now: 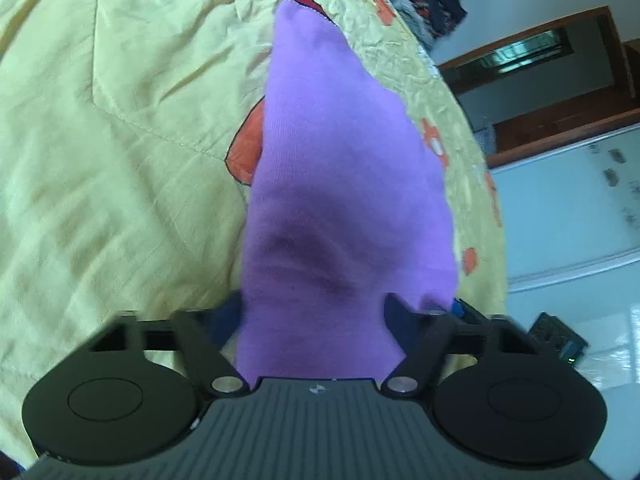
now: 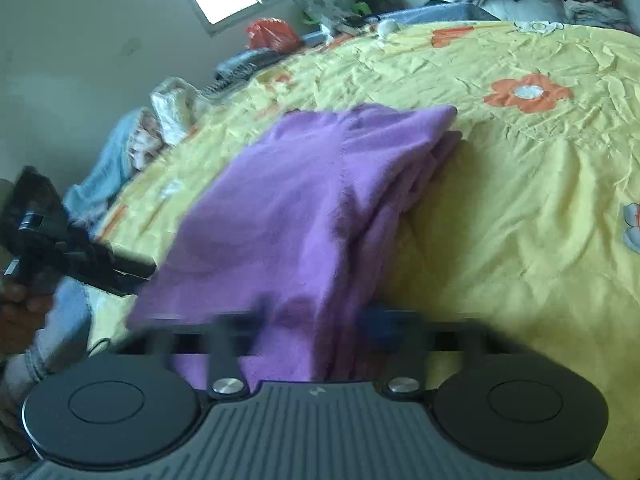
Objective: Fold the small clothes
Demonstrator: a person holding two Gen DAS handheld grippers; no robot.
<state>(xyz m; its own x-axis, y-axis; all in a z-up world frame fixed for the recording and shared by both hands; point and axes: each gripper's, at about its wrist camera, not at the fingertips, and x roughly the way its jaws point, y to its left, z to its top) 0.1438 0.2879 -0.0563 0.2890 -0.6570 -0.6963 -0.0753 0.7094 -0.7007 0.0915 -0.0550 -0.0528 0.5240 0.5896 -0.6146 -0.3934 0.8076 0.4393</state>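
Left wrist: left gripper (image 1: 316, 312) clamps purple garment (image 1: 340, 168); right gripper (image 2: 316, 320) likewise; yellow quilt (image 2: 520, 200) bare rightward.

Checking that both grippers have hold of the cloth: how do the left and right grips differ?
The left gripper pinches one narrow, smooth end of the purple cloth, which runs away taut. The right gripper holds a thicker, bunched stack of folds; its view is motion-blurred, the left's sharp. Both carry cloth between their fingers over the yellow bedspread.
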